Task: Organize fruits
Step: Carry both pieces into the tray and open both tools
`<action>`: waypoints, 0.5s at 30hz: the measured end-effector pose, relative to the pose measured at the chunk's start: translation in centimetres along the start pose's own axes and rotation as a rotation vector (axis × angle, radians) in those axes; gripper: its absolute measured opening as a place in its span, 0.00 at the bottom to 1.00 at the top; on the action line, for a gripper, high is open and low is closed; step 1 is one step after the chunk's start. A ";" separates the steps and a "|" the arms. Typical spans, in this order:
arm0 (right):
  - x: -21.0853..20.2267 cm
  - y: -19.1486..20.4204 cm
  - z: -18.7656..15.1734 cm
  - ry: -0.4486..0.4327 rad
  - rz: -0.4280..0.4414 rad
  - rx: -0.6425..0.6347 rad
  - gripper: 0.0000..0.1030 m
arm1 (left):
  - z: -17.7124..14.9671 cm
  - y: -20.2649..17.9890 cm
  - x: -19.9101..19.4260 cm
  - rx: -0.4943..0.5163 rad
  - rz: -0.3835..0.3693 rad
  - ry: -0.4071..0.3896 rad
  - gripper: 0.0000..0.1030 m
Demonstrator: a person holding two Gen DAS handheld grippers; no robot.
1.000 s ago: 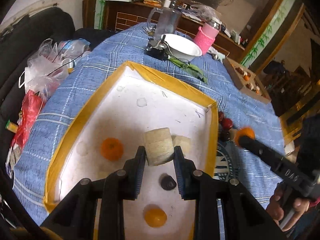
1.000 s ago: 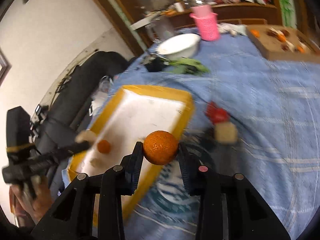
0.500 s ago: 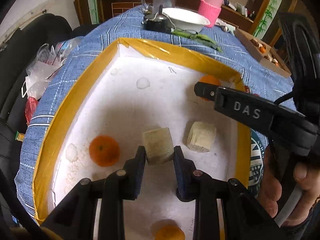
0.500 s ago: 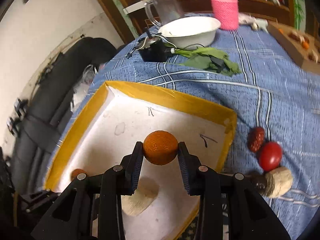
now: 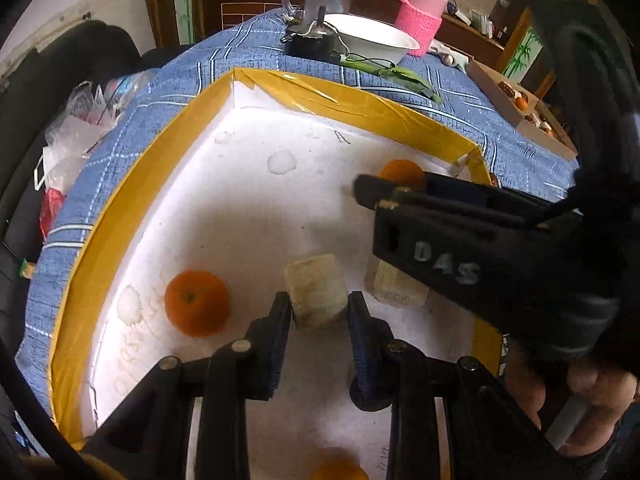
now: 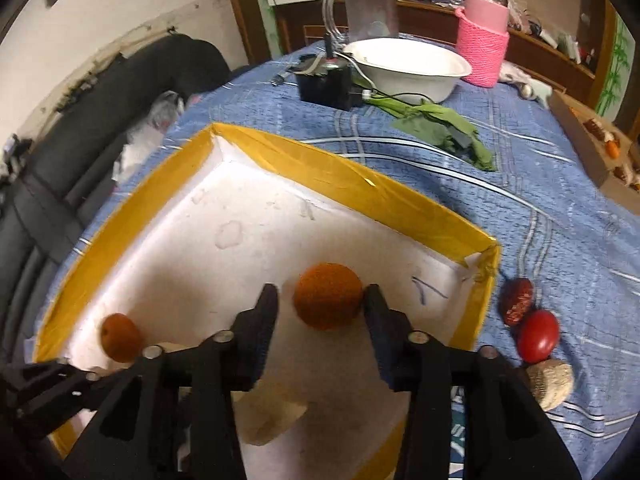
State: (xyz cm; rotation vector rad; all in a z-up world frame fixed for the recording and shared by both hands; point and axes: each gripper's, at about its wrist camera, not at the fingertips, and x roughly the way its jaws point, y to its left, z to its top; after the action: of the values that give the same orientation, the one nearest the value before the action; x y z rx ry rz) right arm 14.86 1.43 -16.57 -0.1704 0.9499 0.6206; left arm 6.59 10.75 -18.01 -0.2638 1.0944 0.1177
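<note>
A white foam tray with a yellow taped rim [image 5: 132,204] [image 6: 360,200] lies on the blue checked cloth. My left gripper [image 5: 319,312] is low in the tray, its jaws parted around a beige block [image 5: 316,296]. A second beige block [image 5: 396,288] and an orange [image 5: 197,303] lie beside it. My right gripper [image 6: 320,304] is open over the tray's right part, an orange [image 6: 328,296] between its jaws touching only the right finger. It also shows in the left wrist view [image 5: 400,174]. Another orange [image 6: 120,337] lies at the tray's left.
Right of the tray lie a dark red fruit [image 6: 518,300], a red fruit [image 6: 538,336] and a beige piece [image 6: 550,384]. Behind are a white bowl [image 6: 408,68], a black box [image 6: 326,86], green leaves [image 6: 444,124], a pink-sleeved jar [image 6: 484,56] and a cardboard box [image 6: 596,156].
My right gripper has opened and let go of the orange, low in the tray. My left gripper's jaws have parted around the beige block, which now sits on the tray floor.
</note>
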 end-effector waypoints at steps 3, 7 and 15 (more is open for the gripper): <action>-0.9 -1.1 0.2 -0.020 0.105 0.071 0.52 | -0.2 0.3 -0.5 -0.024 -0.016 -0.002 0.43; -4.0 -2.9 0.3 -0.092 0.258 0.160 0.52 | -0.6 -0.1 -2.7 -0.035 -0.046 -0.039 0.54; -12.5 -6.7 -1.3 -0.160 0.284 0.218 0.63 | -1.8 -1.6 -7.9 -0.038 -0.109 -0.149 0.61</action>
State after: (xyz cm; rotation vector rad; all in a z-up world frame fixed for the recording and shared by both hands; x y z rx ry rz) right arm 12.43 -9.82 -8.22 0.2091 0.8864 0.7732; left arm 1.82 9.01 -11.48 -0.3432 0.9290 0.0596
